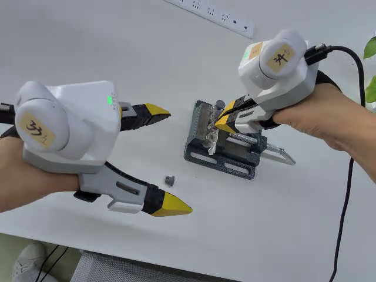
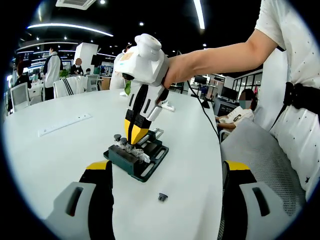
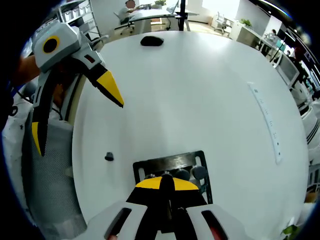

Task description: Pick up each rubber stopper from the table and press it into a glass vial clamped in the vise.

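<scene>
The vise [image 1: 222,154] sits on the white counter [image 1: 117,47] and squeezes the little glass vials [image 1: 210,136] so they stay put when you push down on them. That is why you can press from above with just one gripper.

Your right gripper [image 1: 227,119] points down at the top of the vise, right over the vials. Its jaws are pushed together, so the yellow tips make one blunt point. That looks good for pressing a stopper in. I cannot tell if a small stopper is under the tips, because the tips hide that spot. A grey stopper [image 3: 198,172] sits up in the vise just beside the tips.

Your left gripper [image 1: 164,157] hangs over the counter with its jaws very wide apart. It holds nothing and touches nothing.

One loose stopper [image 1: 170,180] lies on the counter, near the vise and between the left jaws, closer to the lower one. It looks like the next one to pick up.
</scene>
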Demonstrator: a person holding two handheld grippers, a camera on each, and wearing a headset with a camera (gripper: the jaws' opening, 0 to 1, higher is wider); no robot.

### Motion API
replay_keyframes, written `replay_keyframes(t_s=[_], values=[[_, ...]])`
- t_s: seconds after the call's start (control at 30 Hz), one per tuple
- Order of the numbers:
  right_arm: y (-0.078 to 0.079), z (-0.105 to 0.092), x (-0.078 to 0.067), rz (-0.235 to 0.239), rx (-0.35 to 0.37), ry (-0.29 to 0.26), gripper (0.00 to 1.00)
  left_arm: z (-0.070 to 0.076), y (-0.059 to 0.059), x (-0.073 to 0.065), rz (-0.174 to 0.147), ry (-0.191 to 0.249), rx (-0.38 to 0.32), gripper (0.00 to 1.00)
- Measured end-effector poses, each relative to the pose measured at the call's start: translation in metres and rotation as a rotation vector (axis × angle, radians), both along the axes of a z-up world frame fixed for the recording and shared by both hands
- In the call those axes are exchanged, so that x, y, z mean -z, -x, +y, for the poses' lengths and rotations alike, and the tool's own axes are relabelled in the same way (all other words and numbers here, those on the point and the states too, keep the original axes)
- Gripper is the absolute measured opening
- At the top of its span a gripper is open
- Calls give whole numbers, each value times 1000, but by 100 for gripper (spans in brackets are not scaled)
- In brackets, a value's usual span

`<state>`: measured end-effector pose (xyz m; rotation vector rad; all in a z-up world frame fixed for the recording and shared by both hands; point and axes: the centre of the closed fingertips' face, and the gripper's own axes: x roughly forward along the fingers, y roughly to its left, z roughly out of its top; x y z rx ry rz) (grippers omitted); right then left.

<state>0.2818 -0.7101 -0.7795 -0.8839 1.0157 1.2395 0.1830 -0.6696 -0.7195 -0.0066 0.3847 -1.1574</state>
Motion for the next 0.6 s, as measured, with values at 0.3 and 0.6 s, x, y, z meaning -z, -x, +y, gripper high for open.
replay_keyframes(t_s=[0.3, 0.6], values=[[0, 1, 0, 5, -6, 21, 1, 0, -1, 0, 0, 1, 1, 90], [1, 1, 0, 11, -8, 27, 1, -1, 0, 1, 2, 1, 3, 90]])
